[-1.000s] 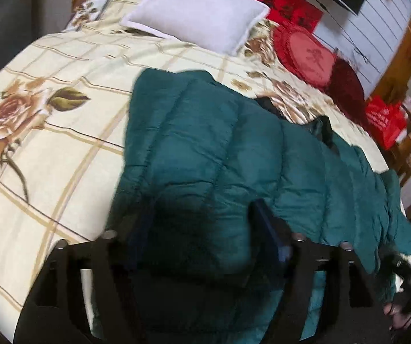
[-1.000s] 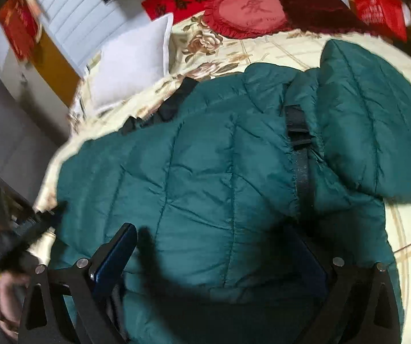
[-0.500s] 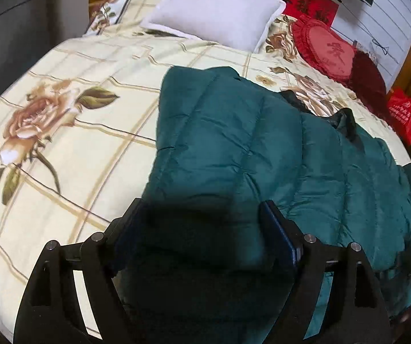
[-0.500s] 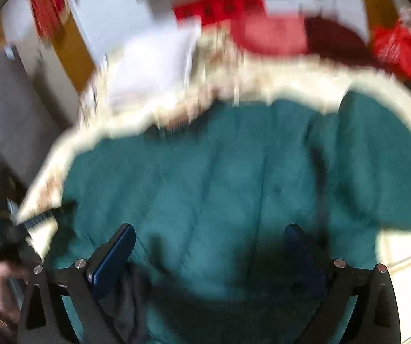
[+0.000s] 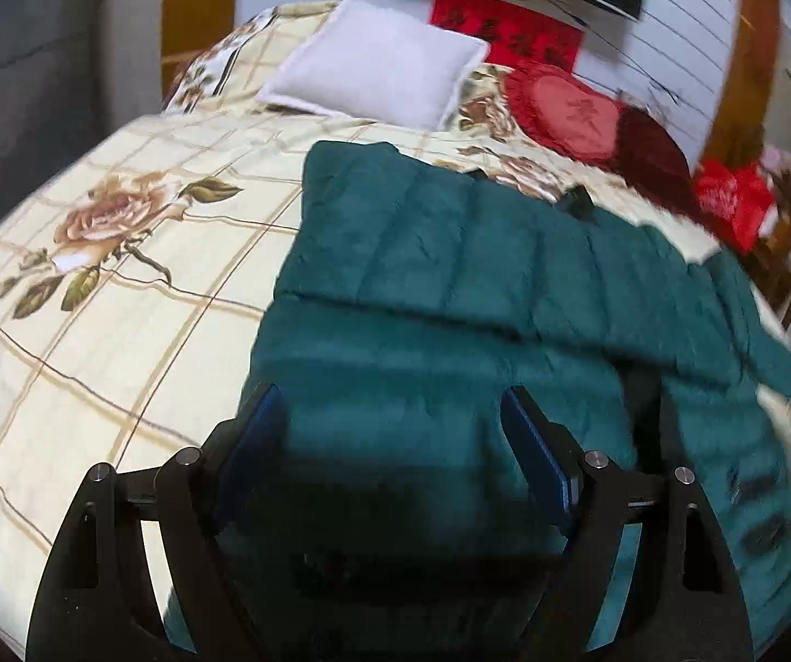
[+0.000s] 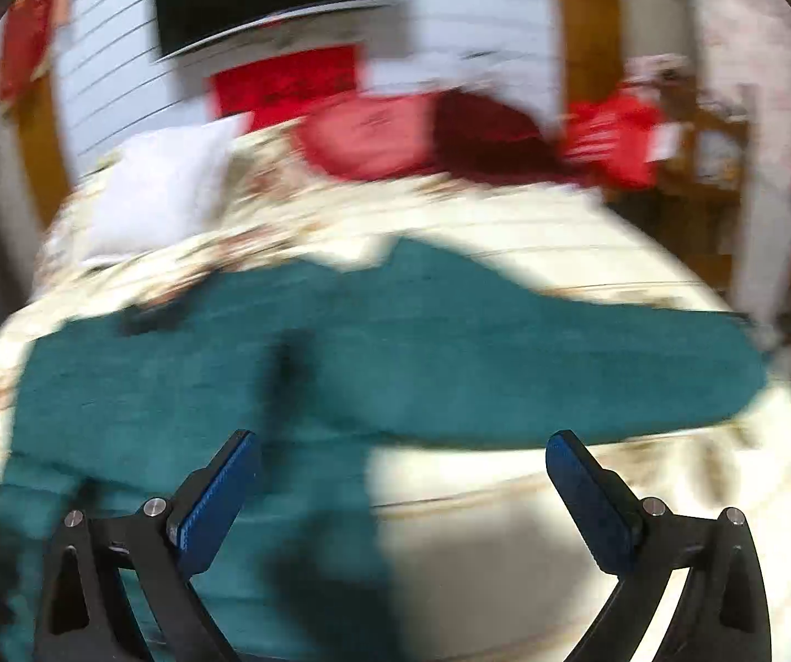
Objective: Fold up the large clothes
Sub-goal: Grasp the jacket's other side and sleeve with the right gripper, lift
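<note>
The bed (image 5: pixel 119 298) with the flowered cover carries the green quilted jacket (image 5: pixel 484 276), spread wide with one sleeve laid across its body; I judge the folding is only begun. The left gripper (image 5: pixel 393 430) has its jaws spread above the near hem. The right gripper (image 6: pixel 401 474), jaws also spread, holds nothing beside the jacket's edge.

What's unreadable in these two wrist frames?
- Teal quilted puffer jacket: left wrist view, its near hem sits in shadow behind the left claw.
- Same jacket, right wrist view: motion blur wipes out the quilting and seams.
- Red cushion: the character on it is too small.
- Right claw: open; height above the floral bedspread unclear.
</note>
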Demonstrator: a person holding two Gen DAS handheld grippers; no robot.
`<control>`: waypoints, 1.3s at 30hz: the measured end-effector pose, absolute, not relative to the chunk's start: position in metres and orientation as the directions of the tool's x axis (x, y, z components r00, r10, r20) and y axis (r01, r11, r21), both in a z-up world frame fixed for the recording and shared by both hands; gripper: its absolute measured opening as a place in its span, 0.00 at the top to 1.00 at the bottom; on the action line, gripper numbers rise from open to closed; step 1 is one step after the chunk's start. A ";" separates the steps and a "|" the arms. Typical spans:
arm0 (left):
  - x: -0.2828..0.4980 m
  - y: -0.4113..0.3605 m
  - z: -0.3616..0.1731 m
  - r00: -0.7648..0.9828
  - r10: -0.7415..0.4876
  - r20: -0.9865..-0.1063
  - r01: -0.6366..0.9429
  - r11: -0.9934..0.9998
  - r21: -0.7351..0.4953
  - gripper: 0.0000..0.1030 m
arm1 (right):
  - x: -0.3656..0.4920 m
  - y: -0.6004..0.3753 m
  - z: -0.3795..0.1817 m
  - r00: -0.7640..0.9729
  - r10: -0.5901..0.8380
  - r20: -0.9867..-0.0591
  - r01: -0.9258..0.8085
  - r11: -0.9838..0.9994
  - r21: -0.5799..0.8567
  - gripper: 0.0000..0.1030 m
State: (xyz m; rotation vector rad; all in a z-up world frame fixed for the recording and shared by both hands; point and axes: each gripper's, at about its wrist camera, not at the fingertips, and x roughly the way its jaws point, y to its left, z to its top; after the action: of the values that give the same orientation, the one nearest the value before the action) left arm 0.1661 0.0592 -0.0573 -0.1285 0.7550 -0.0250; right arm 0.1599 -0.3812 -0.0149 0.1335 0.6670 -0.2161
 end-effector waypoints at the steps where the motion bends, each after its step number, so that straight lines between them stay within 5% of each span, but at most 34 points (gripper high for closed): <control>1: 0.167 0.056 -0.057 0.725 -0.051 -0.687 -0.031 0.994 -0.106 0.21 | 0.148 -0.407 -0.014 0.758 -0.198 -0.622 0.287 0.957 0.045 0.00; 9: 0.171 0.039 -0.060 0.714 -0.038 -0.699 -0.002 0.998 -0.057 0.21 | 0.128 -0.641 -0.050 0.607 -0.257 -0.752 0.606 0.762 0.229 0.01; 17: 0.182 0.044 -0.071 0.653 -0.055 -0.755 -0.029 0.995 -0.098 0.21 | 0.154 -0.684 -0.081 0.626 -0.186 -0.757 0.544 0.800 0.253 0.07; 25: 0.185 0.043 -0.075 0.639 -0.042 -0.768 -0.041 0.995 -0.088 0.21 | 0.177 -0.679 -0.087 0.683 -0.105 -0.723 0.437 0.851 0.290 0.71; 33: 0.186 0.041 -0.075 0.638 -0.030 -0.769 -0.044 0.996 -0.075 0.21 | 0.140 -0.643 -0.050 0.710 -0.241 -0.662 0.466 0.865 0.184 0.76; 39: 0.189 0.035 -0.078 0.616 0.010 -0.788 -0.038 0.999 -0.017 0.21 | 0.124 -0.590 0.006 0.772 -0.215 -0.597 0.408 0.889 0.207 0.76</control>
State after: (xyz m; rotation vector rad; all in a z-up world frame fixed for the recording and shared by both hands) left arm 0.1893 0.0353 -0.0779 -0.0329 0.9065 0.0280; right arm 0.1238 -0.5899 0.0064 0.3372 0.5996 -0.3444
